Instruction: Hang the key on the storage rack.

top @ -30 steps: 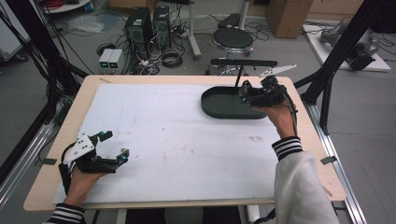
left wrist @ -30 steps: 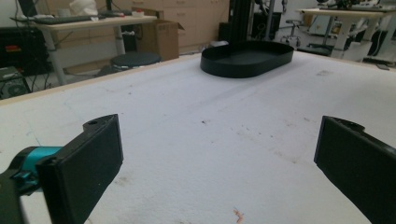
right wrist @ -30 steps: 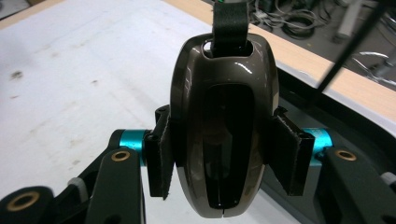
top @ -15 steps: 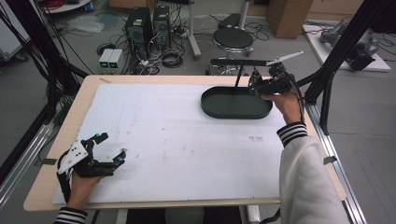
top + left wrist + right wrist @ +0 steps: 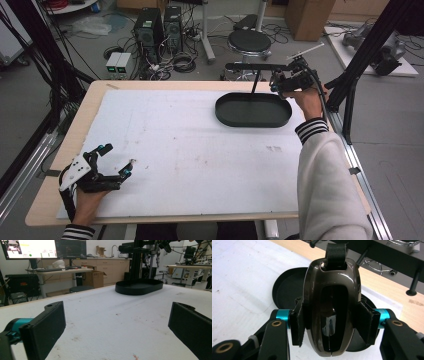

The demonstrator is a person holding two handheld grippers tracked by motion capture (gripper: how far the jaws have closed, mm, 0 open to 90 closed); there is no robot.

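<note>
The right hand-held gripper (image 5: 329, 325) pinches a glossy dark-brown shell (image 5: 331, 307), a smooth oval shaped like a computer mouse, with a long hollow down its middle and a black fabric strap (image 5: 336, 252) threaded through a slot at its far end. Both pads press on its flanks, about halfway along its length. In the high view this hand-held gripper (image 5: 287, 80) hangs at about 1 o'clock on the counter (image 5: 100, 95), just past the far right rim of the black oval tray (image 5: 253, 111), with the shell held above the tray's edge rather than resting in it.

The shell looks like hard moulded plastic: stiff, probably light, and slick. Its polished curved sides give the pads little bite, so I judge it could squirm forward or twist if the squeeze loosens. The widest part, where the pads sit now, seems the safest hold; the strap is a soft, floppy alternative. The tray is matte, shallow and rigid with a low upright wall.

The counter carries a white, slightly rough foam-like sheet (image 5: 190, 150), faintly stained. At about 7 o'clock the left hand-held gripper (image 5: 115, 162) rests low over the sheet, jaws spread wide with nothing between them.
</note>
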